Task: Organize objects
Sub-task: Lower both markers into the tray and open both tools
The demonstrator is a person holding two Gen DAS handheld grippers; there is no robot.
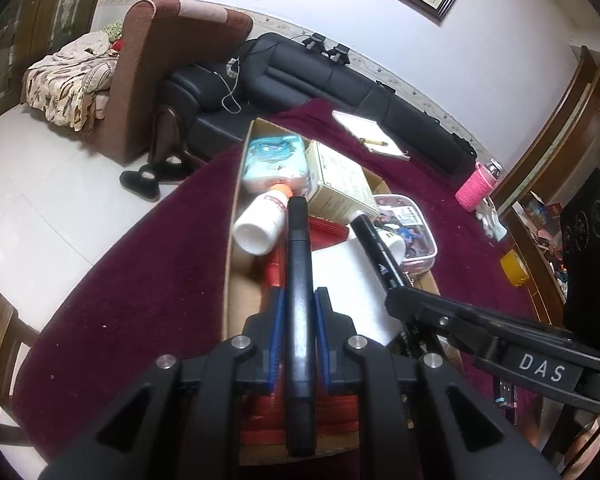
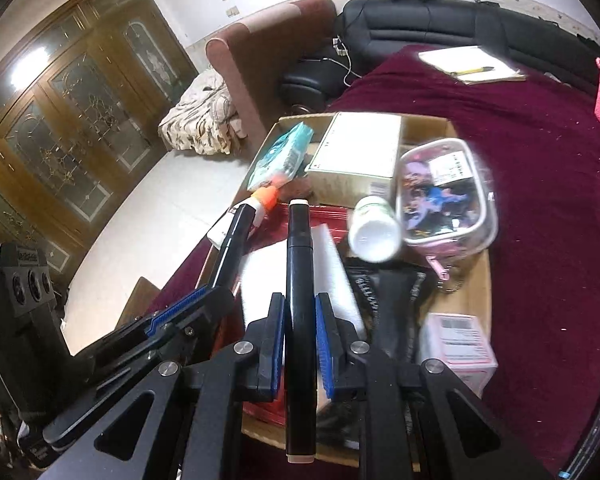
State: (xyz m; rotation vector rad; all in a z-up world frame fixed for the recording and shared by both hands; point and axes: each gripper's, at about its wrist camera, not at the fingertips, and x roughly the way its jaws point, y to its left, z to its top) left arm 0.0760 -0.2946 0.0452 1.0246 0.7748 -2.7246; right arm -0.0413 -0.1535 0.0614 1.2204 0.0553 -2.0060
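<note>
Left wrist view showed a desk covered in dark maroon cloth (image 1: 140, 280), and on it an open brown cardboard box (image 1: 230, 280) crowded with things. Inside the box lay a pale rectangular carton with printed text (image 1: 340, 184), a blue-and-white soft tissue pack (image 1: 274, 156), a clear plastic case with pink trim full of colourful small items (image 1: 412, 224), a white sheet (image 1: 348, 280) over a red flat packet (image 1: 328, 230), and a white plastic bottle with an orange cap (image 1: 264, 220) on its side.

The left hand-held gripper (image 1: 298, 300) was closed on a black marker pen (image 1: 298, 280), which pointed forward over the box above the red packet. The right hand-held gripper (image 2: 298, 304) was likewise clamped on a second black marker with white end caps (image 2: 299, 280), held over the white sheet. Each gripper appeared in the other's view, close beside it above the near end of the box.

A smaller white bottle (image 2: 374, 232) lay just beside the clear case.
</note>
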